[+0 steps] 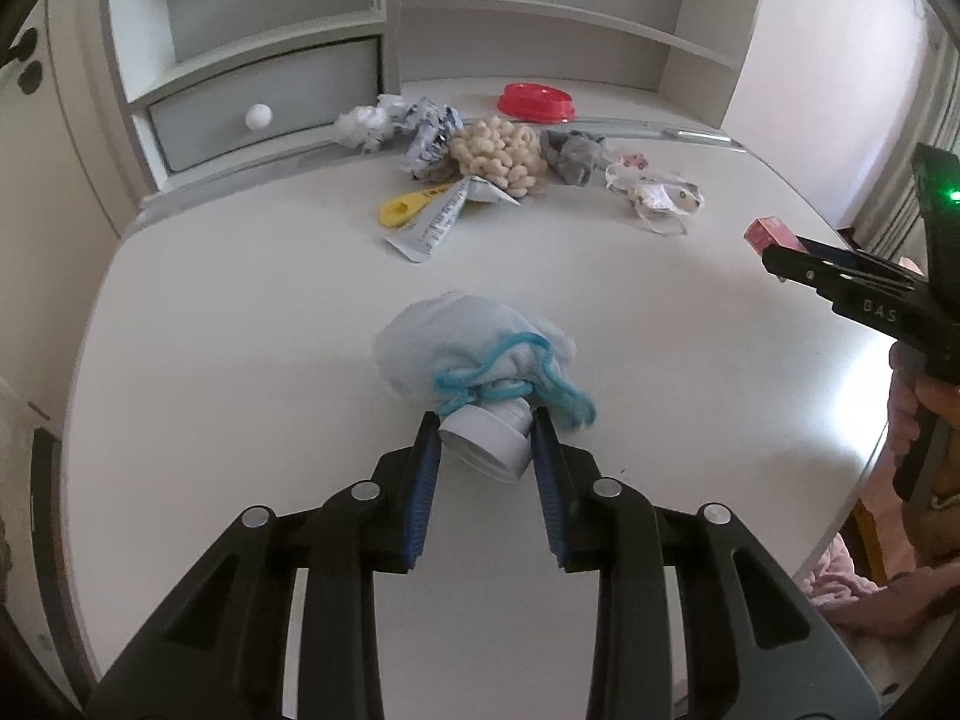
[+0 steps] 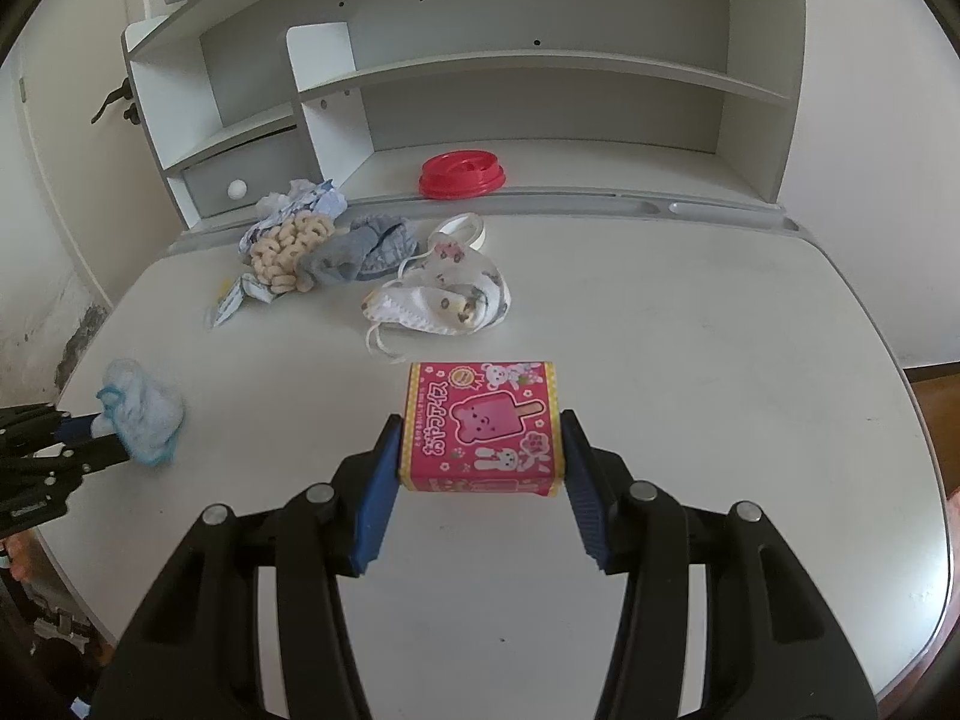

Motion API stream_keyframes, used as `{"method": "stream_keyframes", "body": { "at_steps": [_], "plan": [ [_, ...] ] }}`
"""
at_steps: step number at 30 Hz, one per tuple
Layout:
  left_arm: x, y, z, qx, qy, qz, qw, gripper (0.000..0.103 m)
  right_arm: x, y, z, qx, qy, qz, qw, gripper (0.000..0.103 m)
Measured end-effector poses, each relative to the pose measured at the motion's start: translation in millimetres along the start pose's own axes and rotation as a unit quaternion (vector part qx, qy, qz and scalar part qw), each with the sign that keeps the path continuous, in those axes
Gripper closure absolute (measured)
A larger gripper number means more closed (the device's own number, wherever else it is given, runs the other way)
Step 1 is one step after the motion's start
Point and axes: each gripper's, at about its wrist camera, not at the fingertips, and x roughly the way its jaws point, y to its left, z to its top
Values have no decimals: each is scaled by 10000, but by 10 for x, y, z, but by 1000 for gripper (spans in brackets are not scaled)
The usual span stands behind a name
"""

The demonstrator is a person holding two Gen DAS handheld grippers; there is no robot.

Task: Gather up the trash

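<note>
My left gripper (image 1: 485, 429) is shut on the white cap end of a pale blue wrapped bundle (image 1: 474, 348) tied with a blue string, low over the white desk (image 1: 240, 312). The bundle also shows in the right wrist view (image 2: 144, 411). My right gripper (image 2: 480, 426) is shut on a pink ice-cream box (image 2: 483, 426), just above the desk. The box's corner shows in the left wrist view (image 1: 768, 233). At the back lie crumpled paper (image 1: 372, 123), a cereal-ring pile (image 1: 495, 153), a grey rag (image 1: 573, 156), a squeezed tube (image 1: 444, 219) and a patterned face mask (image 2: 447, 294).
A red lid (image 2: 462, 173) sits on the shelf ledge of the white hutch (image 2: 540, 90). A grey drawer with a white knob (image 1: 258, 116) is at the back left. A yellow tag (image 1: 402, 209) lies by the tube. The desk edge curves close on the right.
</note>
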Motion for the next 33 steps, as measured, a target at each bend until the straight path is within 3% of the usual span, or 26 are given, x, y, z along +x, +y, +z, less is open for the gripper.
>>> {"method": "stream_keyframes", "body": {
  "at_steps": [6,8,12,13,16,22,24,25,33],
  "plan": [
    [-50,104,-148,-22,88,164,9998,71,-45,39,-25,-36,-7,87,10000,53],
    [-34,142,-201,-105,126,198,9997,38,-71,59,-34,-59,-18,91,9999,53],
    [-98,171,-284,-165,55,303,9994,34,-130,91,-52,-95,-57,80,9999,53],
    [-108,179,-288,-182,48,295,9994,36,-139,96,-53,-92,-64,81,9999,53],
    [-105,191,-302,-234,94,111,9996,71,-174,109,-66,-95,-92,75,9999,53],
    [-90,169,-301,-326,-7,3,9995,72,-229,95,-115,-69,-102,45,9999,53],
    [-93,154,-294,-313,-28,-12,9995,85,-243,76,-133,-51,-105,21,9999,53],
    [-102,152,-293,-314,-36,-27,9995,86,-248,70,-137,-48,-107,12,9999,53],
    [-284,163,-318,-180,-88,203,9996,86,-299,32,-156,-9,-171,-12,9999,53]
  ]
}}
